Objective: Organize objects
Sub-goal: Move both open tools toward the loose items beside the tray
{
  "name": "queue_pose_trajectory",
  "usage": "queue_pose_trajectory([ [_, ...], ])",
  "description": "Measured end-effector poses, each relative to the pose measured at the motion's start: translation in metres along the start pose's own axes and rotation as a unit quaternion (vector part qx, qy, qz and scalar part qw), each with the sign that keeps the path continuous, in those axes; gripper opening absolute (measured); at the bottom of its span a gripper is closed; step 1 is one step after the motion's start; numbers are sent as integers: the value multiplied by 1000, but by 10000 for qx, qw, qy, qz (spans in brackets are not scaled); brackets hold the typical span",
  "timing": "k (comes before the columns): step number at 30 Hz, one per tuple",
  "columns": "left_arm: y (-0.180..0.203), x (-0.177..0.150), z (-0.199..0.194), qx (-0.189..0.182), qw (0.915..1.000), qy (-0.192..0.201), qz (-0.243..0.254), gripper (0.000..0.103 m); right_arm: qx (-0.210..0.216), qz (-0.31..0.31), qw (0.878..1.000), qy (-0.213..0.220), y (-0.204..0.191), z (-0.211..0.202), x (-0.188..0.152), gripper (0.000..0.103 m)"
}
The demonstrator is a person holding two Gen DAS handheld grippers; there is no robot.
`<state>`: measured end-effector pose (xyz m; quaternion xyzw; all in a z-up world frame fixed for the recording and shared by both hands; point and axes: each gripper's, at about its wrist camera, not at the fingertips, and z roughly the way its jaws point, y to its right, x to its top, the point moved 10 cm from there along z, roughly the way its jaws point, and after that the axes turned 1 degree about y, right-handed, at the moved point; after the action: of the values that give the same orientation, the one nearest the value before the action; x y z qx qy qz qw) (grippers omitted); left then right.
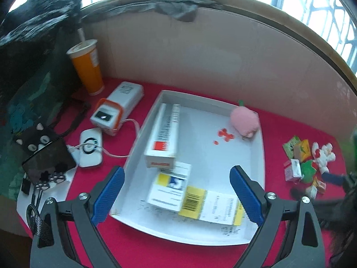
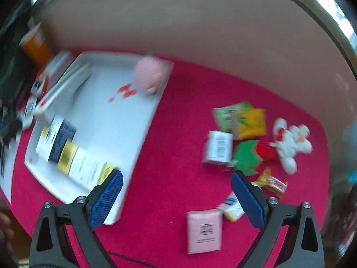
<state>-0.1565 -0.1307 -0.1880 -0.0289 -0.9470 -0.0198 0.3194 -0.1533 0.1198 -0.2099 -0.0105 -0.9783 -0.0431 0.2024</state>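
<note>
Right wrist view motion-blurred; box labels (image 2: 73,156) unreadable; orange cup (image 2: 36,44) smeared at edge.

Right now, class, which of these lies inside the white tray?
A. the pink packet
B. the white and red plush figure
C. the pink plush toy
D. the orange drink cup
C: the pink plush toy rests in the far corner of the white tray, while the orange drink cup, the white and red plush figure and the pink packet all sit outside it.

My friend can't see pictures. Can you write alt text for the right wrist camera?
The open right gripper hangs empty over a red tablecloth, with a pink packet just below. A white tray of boxes lies left, small packets and a plush toy right.
</note>
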Motion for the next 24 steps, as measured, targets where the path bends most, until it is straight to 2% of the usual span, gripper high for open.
queue_pose_trajectory([
  [5, 62, -13, 10, -365, 9983, -174, 421, 95, -132, 1058, 9942, 131, 76, -8, -4, 100],
  [9, 123, -36, 16, -771, 9921, -406, 902, 95, -293, 1661, 9857, 8, 130, -7, -25, 100],
  [13, 177, -76, 24, -1132, 9813, -901, 1268, 95, -367, 2005, 9789, -116, 175, -2, -48, 100],
  [16, 201, -107, 29, -1264, 9749, -1314, 1279, 95, -318, 2167, 9755, -199, 200, 3, -63, 100],
  [18, 210, -123, 32, -1280, 9726, -1552, 1165, 95, -52, 2326, 9721, -281, 208, 7, -71, 100],
  [21, 220, -142, 35, -1266, 9706, -1744, 1073, 95, 639, 2480, 9654, -484, 200, 16, -78, 97],
  [23, 224, -150, 36, -1227, 9707, -1812, 992, 95, 1072, 2342, 9641, -639, 183, 21, -77, 88],
  [24, 226, -154, 36, -1201, 9708, -1843, 955, 95, 1274, 2271, 9627, -734, 174, 24, -76, 87],
])
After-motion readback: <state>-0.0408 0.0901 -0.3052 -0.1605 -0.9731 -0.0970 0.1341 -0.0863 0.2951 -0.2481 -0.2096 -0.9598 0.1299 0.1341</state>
